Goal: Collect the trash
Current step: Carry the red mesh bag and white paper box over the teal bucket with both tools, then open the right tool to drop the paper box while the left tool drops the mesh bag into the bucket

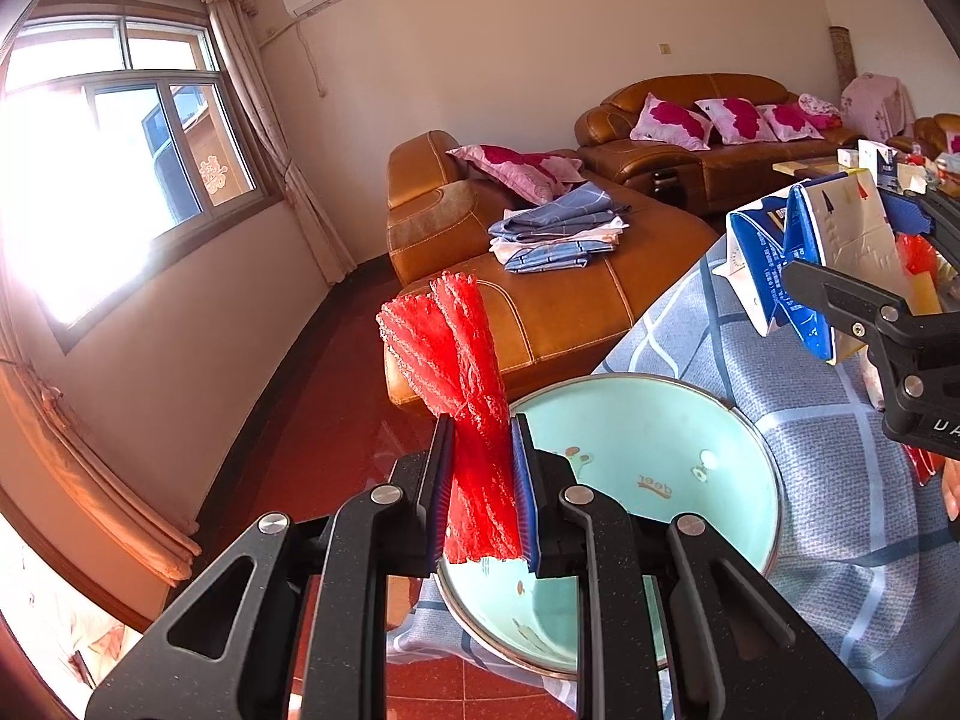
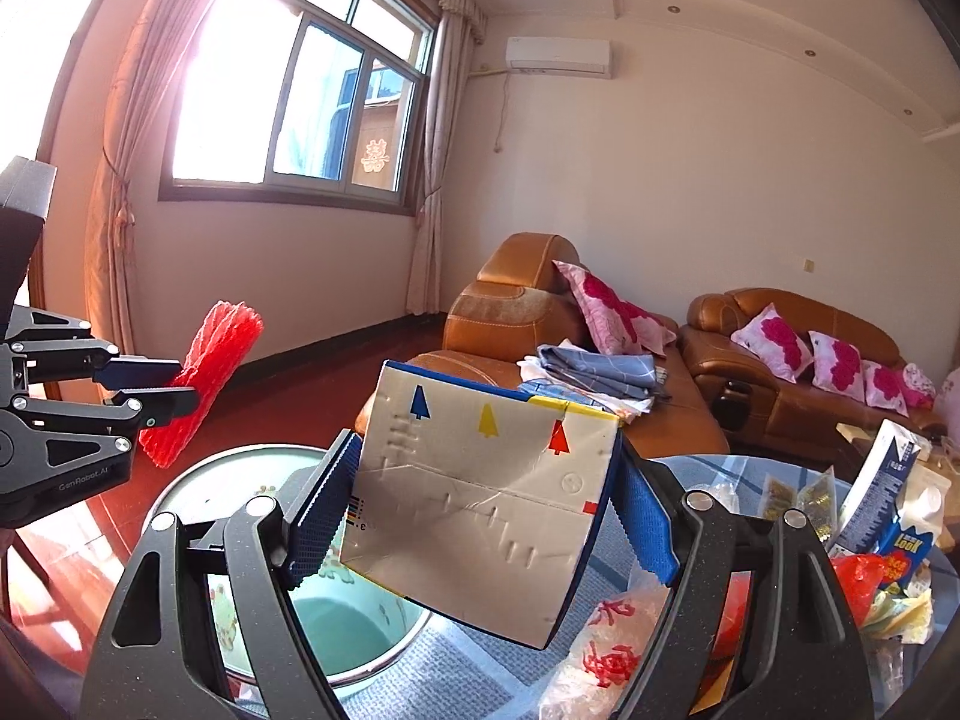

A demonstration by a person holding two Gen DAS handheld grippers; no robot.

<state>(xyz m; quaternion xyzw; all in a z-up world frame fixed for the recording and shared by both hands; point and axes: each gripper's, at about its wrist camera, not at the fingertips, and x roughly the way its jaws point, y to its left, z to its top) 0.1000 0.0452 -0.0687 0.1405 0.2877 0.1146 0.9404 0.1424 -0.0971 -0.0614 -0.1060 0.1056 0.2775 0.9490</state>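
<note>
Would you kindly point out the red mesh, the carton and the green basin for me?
red mesh (image 1: 474, 420): left wrist view, middle of the bundle above the pads.
carton (image 2: 480, 516): right wrist view, centre of its grey face.
green basin (image 1: 672, 450): left wrist view, bare inner wall.

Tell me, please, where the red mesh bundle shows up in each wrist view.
Left wrist: red mesh stands at centre, clamped between this gripper's own fingers.
Right wrist: red mesh sits at left, held by the left gripper.
Shared landmark: the teal basin just below it.
</note>
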